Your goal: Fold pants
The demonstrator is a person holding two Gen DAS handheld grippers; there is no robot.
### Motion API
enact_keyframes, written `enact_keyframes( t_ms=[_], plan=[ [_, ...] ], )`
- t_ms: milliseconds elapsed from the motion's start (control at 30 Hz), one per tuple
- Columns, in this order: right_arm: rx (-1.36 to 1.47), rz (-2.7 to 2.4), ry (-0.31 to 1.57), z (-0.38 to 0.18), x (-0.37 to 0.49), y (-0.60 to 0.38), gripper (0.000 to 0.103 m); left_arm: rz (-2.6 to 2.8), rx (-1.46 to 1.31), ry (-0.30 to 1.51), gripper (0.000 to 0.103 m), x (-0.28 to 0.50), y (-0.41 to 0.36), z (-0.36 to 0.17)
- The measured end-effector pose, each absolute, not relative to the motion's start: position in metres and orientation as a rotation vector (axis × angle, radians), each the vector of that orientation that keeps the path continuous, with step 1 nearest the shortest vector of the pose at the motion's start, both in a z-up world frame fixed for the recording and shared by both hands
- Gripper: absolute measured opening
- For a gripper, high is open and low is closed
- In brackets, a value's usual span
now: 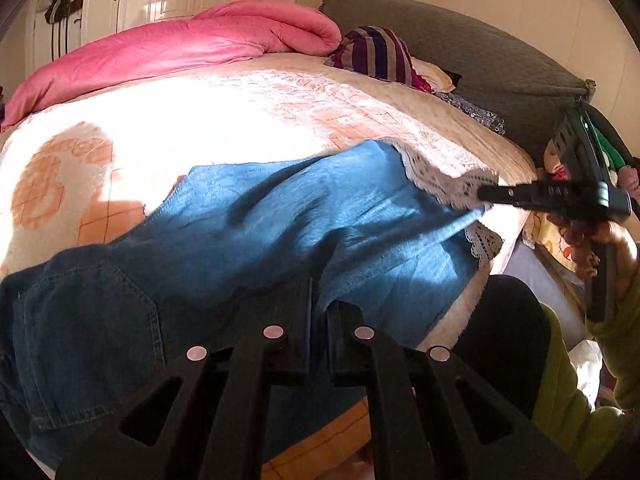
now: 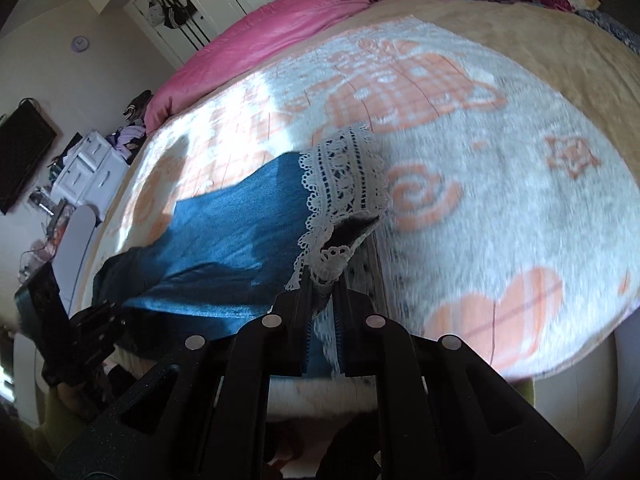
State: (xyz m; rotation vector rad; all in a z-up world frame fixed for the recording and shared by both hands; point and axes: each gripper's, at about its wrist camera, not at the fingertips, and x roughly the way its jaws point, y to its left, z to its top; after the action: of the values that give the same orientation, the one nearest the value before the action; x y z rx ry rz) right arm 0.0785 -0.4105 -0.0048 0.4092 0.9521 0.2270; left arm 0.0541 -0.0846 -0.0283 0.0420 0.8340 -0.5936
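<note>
Gripping the waist end of the pants [image 1: 248, 216], the left gripper [image 1: 318, 308] is standing with its jaws closed on dark denim near the back pocket [image 1: 88, 320], at the near edge of the bed [image 1: 200, 112]. The hold appears shallow, a thin fold only; if the cloth is pulled taut from the other end, it is likely to slide out and the waist to drop off the edge.

Moving rightward, the pants are lying across the patterned blanket [image 2: 480, 160], blue denim, paler where sunlight is falling, and creased rather than flat. The legs are ending in white lace cuffs [image 2: 344, 172].

At the right, the right gripper [image 2: 322, 280] is clamping shut on the lace trim of one cuff. The lace is open-worked and is looking delicate, so a hard tug risks tearing it or slipping free. Only one cuff seems to be caught, so the other leg may be trailing and folding unevenly.

A pink quilt [image 1: 180, 44] is sitting well beyond, clear of the work.
</note>
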Motion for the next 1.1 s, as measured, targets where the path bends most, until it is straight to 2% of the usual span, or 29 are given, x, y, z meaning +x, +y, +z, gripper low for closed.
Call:
enact_keyframes(
  t_ms=[567, 667, 733, 933, 1000, 1100],
  plan=[
    [0.472, 0.171, 1.041, -0.048, 0.048, -0.427, 0.006, -0.625, 0.116, 0.916, 0.008, 0.049, -0.098, -0.060],
    [0.444, 0.203, 1.063, -0.047, 0.043, -0.428, 0.014, -0.621, 0.109, 0.920, 0.008, 0.052, -0.095, -0.060],
    [0.434, 0.191, 1.051, -0.042, 0.035, -0.437, 0.022, -0.619, 0.106, 0.922, 0.008, 0.053, -0.094, -0.060],
    [0.490, 0.167, 0.973, -0.028, 0.047, -0.472, 0.031, -0.615, 0.110, 0.923, 0.008, 0.052, -0.095, -0.062],
    [0.480, 0.215, 0.984, -0.029, 0.058, -0.466, 0.044, -0.613, 0.107, 0.925, 0.008, 0.051, -0.095, -0.061],
    [0.467, 0.260, 1.014, -0.039, 0.070, -0.456, 0.047, -0.609, 0.109, 0.929, 0.008, 0.048, -0.093, -0.061]
  ],
)
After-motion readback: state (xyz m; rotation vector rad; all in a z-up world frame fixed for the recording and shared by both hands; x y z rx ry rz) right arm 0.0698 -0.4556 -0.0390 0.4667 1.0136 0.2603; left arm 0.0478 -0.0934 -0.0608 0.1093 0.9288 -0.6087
